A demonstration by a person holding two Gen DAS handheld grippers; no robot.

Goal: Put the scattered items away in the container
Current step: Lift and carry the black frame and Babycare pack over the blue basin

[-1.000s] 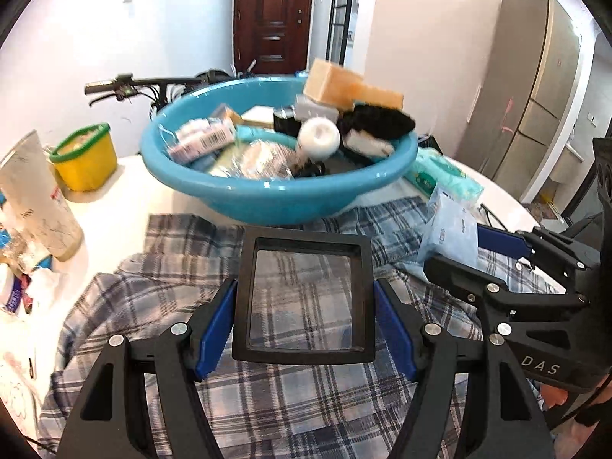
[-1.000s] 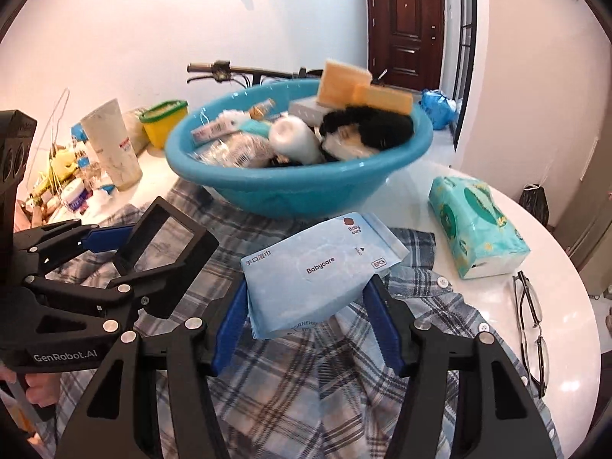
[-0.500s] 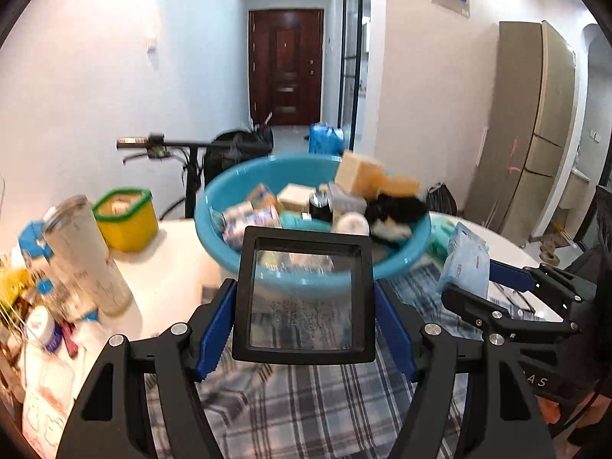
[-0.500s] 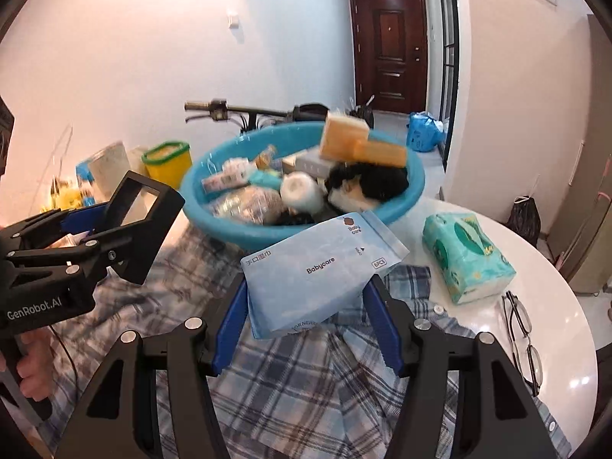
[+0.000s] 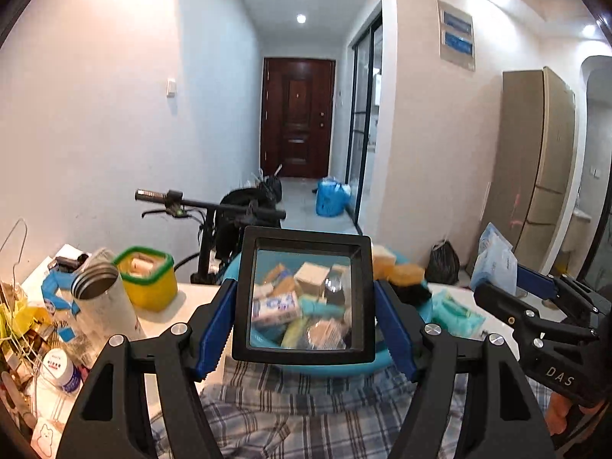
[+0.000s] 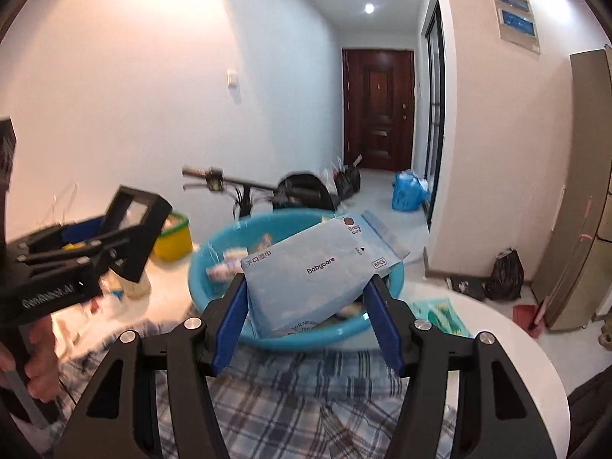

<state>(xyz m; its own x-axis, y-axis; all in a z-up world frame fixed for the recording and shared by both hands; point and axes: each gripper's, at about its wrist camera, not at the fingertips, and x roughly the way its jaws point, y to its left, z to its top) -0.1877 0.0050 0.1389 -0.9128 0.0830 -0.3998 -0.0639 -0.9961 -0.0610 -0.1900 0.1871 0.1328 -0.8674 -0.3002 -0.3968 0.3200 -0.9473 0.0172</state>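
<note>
Basin (image 6: 396, 273) sits on the worktop (image 6: 512, 344), blue and full of small things, but much of it is hidden. In the right view the wipes pack (image 6: 325, 271) covers its middle. In the left view the black frame (image 5: 304, 294) covers it, and the things seen through the clear pane are blurry. The right hand-held gripper (image 6: 308, 319) squeezes the pack, whose long side tilts up to the right, in front of the basin. The left hand-held gripper (image 5: 304, 329) grips the frame by its sides, standing upright. A plaid cloth (image 6: 290, 401) lies below.

Bright ceiling downlights, fisheye edges, apparently motion-blurred
</note>
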